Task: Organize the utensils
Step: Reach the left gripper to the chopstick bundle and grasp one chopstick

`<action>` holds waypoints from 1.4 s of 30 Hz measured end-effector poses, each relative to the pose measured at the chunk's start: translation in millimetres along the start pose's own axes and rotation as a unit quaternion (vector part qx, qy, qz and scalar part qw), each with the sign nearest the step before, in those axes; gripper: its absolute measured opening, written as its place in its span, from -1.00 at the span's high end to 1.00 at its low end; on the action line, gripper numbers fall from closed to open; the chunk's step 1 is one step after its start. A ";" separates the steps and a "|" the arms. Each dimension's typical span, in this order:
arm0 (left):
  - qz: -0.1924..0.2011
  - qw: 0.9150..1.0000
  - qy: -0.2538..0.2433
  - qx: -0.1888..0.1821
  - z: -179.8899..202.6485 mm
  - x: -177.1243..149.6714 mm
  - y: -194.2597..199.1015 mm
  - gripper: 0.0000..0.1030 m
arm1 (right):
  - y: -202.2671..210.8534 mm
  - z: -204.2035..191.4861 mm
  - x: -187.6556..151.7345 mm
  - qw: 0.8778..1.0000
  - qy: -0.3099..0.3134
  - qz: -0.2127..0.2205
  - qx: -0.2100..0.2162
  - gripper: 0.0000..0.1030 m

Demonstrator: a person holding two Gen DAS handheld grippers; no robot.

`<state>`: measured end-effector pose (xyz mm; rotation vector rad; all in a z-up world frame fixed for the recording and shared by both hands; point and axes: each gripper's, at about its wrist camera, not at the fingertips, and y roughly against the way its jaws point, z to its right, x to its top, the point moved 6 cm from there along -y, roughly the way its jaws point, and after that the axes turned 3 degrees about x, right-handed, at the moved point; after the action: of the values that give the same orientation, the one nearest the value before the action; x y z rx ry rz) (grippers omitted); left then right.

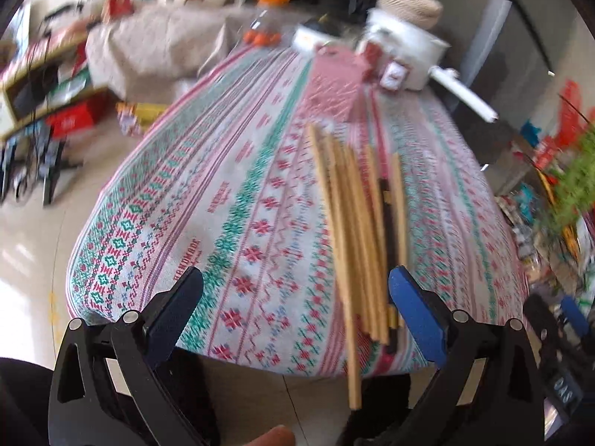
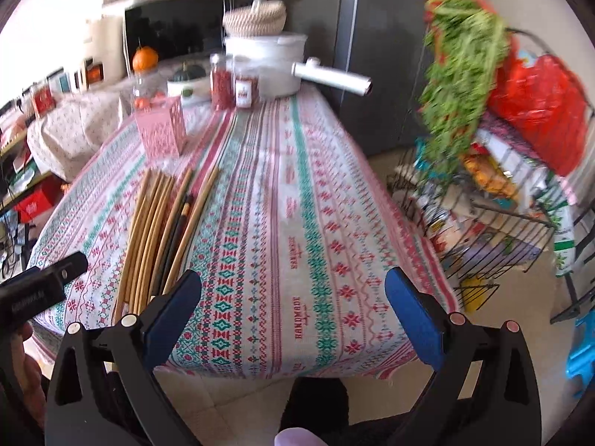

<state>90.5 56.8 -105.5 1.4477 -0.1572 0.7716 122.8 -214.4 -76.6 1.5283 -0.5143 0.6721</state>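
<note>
Several wooden chopsticks (image 1: pixel 357 230) lie in a loose bundle on the patterned tablecloth (image 1: pixel 241 193), with a dark pair among them and one stick jutting over the near edge. My left gripper (image 1: pixel 297 297) hovers open above the near table edge, its right finger beside the bundle. In the right wrist view the same chopsticks (image 2: pixel 156 230) lie left of centre. My right gripper (image 2: pixel 293 297) is open over bare cloth to their right, empty. A pink perforated holder (image 2: pixel 161 130) stands upright beyond the chopsticks, also seen as the pink holder (image 1: pixel 336 78) in the left view.
At the far end stand a white pot (image 2: pixel 271 63) with a long handle, two red jars (image 2: pixel 232 85), a woven lidded basket (image 2: pixel 256 16) and an orange (image 2: pixel 145 57). A wire rack (image 2: pixel 494 200) with greenery and bags stands right of the table. The left gripper's body (image 2: pixel 41 282) shows at left.
</note>
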 end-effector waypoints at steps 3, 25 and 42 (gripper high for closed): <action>-0.050 0.998 0.018 0.018 -6.2 15.4 -19.6 -0.86 | -20.6 -2.9 16.1 0.999 -0.007 -0.042 0.020 -0.87; -0.195 0.981 -0.020 0.006 17.6 99.5 -122.1 -0.07 | -185.6 -14.3 83.3 0.932 -0.188 -0.261 0.167 -0.87; -0.191 0.979 -0.066 -0.034 79.7 66.0 -103.1 0.66 | -173.2 -4.7 82.1 0.952 -0.155 -0.234 0.125 -0.87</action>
<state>225.4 14.9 -142.6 1.4083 -0.0028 0.3532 299.8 -190.8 -146.4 1.9250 -0.2834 0.1300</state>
